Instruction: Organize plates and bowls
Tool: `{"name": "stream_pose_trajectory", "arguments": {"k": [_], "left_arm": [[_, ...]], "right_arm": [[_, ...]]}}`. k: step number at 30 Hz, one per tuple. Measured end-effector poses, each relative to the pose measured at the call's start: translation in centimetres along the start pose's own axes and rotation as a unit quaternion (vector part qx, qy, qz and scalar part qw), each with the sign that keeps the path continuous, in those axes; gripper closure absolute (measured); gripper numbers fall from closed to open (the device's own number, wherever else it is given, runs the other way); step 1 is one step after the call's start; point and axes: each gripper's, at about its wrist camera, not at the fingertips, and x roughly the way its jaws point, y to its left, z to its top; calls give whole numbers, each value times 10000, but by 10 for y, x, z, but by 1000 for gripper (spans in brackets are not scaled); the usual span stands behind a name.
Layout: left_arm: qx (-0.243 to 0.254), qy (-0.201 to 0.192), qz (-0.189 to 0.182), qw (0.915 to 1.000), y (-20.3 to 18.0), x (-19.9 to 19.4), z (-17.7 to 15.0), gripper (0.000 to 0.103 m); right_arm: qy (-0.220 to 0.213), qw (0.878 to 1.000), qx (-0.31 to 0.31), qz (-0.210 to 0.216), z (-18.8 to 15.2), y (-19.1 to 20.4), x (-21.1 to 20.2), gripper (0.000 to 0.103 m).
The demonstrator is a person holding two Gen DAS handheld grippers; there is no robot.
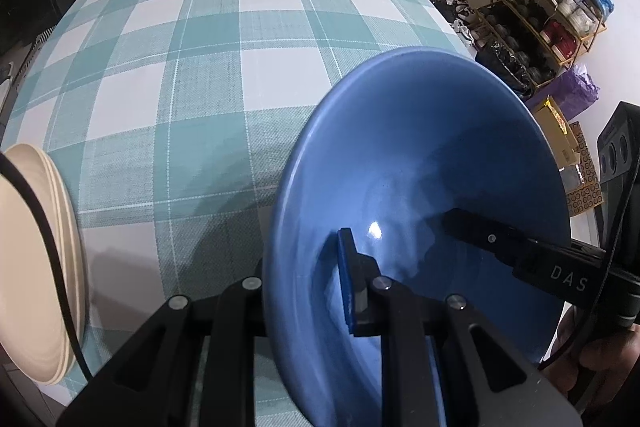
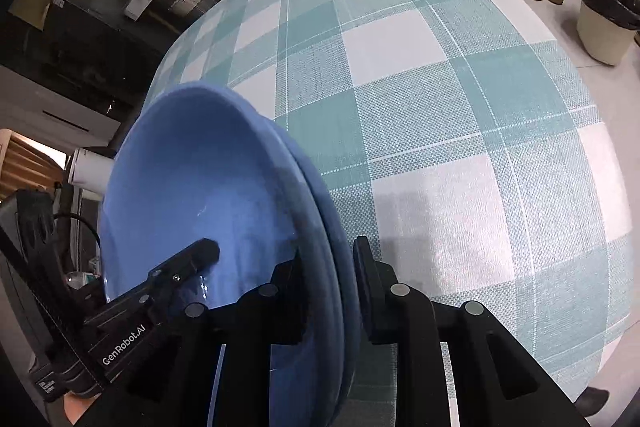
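Pinching opposite rims of the blue bowls (image 2: pixel 192 195) above the checked table (image 1: pixel 240 75), our left gripper (image 1: pixel 308 287) and right gripper (image 2: pixel 326 279) both clamp thin edges, so we judge any uneven pull could slip the nested stack loose.

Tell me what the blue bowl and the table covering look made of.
Blue bowl: probably glazed ceramic, though smooth plastic is possible; its inside is glossy, with a bright highlight.
Table covering: woven-look fabric or textured vinyl, matte; a fine weave grain shows across the teal and white checks.
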Motion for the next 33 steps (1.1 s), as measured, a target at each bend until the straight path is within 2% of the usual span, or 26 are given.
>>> {"name": "stream_pose_trajectory", "arguments": {"k": [6, 14, 23, 33], "left_arm": [[-19, -142, 141, 9998, 1, -18, 1, 85], [-289, -351, 361, 9983, 29, -52, 8, 83], [-769, -623, 711, 9925, 99, -99, 15, 83], [-1410, -757, 1028, 9817, 177, -128, 1, 82]], "right_arm": [[-95, 9999, -90, 20, -1, 11, -8, 83], [-107, 9988, -468, 27, 8, 55, -21, 83], [-22, 9944, -1007, 318, 23, 144, -9, 83], [270, 9869, -1500, 539, 26, 236, 28, 83]]}}
